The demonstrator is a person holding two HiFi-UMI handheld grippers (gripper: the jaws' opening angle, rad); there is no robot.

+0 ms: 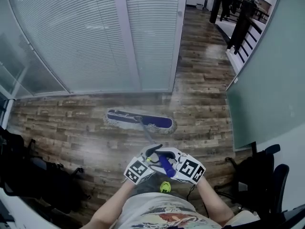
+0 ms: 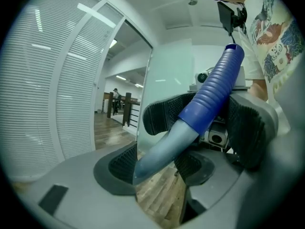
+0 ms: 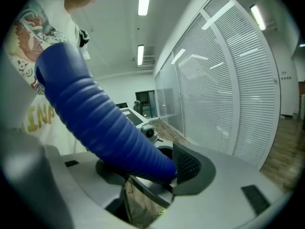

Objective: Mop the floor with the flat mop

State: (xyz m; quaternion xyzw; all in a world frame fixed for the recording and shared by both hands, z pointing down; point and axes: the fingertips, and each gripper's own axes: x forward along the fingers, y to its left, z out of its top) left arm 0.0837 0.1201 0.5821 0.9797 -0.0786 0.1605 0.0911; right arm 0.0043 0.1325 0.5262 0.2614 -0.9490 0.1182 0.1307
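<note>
Mop head (image 1: 139, 120) of flat mop flat on wood floor (image 1: 71, 128), centre of head view, just below glass wall with blinds (image 1: 86, 37). Grey shaft (image 2: 162, 151) slants back to lower centre. Left gripper (image 2: 157, 163) clamped round grey shaft. Right gripper (image 3: 143, 170) clamped round ribbed blue grip (image 3: 100, 123), higher up handle, close beside left.

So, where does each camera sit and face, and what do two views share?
Head view: on the person's head, facing down at the floor and mop head; forearms, left gripper and right gripper show.
Left gripper view: on that gripper, along its jaws past the mop handle toward the right gripper; printed shirt shows.
Right gripper view: on that gripper, along its jaws at the handle's blue grip; shirt shows.
Shared: both gripper views show that grip and white blinds.
</note>
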